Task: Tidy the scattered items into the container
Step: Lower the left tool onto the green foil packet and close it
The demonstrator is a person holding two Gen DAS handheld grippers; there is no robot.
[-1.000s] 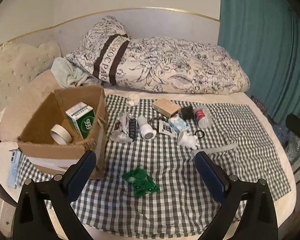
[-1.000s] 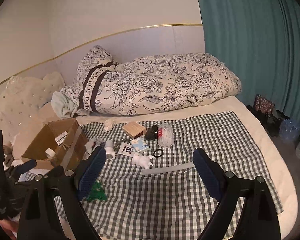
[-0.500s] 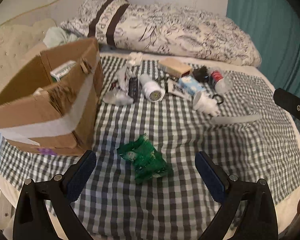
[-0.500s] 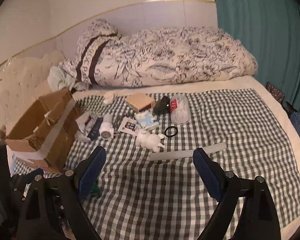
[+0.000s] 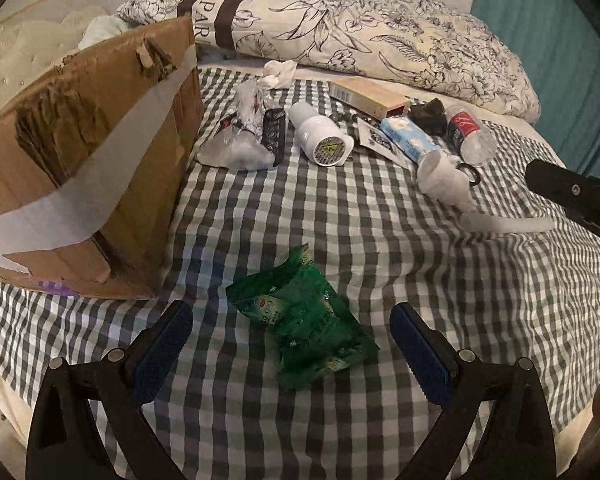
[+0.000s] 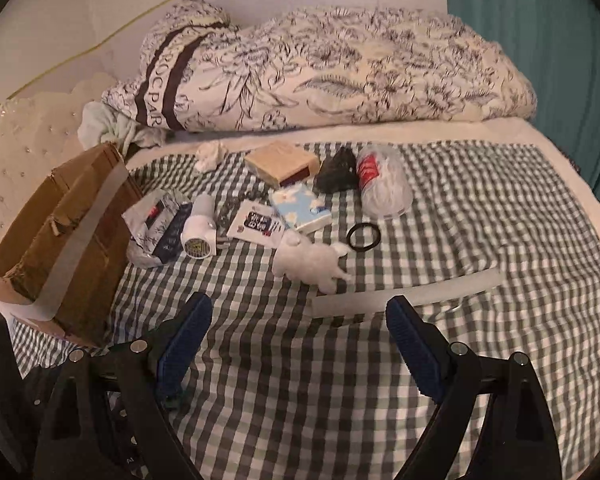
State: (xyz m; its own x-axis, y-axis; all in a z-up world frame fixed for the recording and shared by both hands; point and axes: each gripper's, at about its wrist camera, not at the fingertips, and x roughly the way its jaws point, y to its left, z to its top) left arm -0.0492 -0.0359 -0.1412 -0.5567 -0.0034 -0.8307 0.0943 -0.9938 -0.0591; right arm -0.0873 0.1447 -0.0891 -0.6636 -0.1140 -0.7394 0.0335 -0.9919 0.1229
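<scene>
A crumpled green wrapper [image 5: 304,320] lies on the checked cloth, between the open fingers of my left gripper [image 5: 292,340], just above it. The cardboard box [image 5: 88,152] stands to its left; it also shows in the right wrist view [image 6: 64,232]. My right gripper [image 6: 296,332] is open and empty, low over the cloth near a long white strip [image 6: 408,292]. Further back lie a white plush toy [image 6: 312,260], a white bottle [image 5: 320,136], a black ring [image 6: 364,236], a blue packet [image 6: 300,208], a tan box [image 6: 280,160] and a clear plastic cup [image 6: 384,184].
A rolled floral duvet [image 6: 320,68] lies along the back of the bed. A teal curtain [image 6: 540,20] hangs at the right. A silver foil packet [image 5: 240,132] lies beside the box. The bed's front edge is close under both grippers.
Both grippers have dropped and moved forward toward the cloth. The green wrapper now sits between the left fingers; the box interior is out of sight. Both stay open.
</scene>
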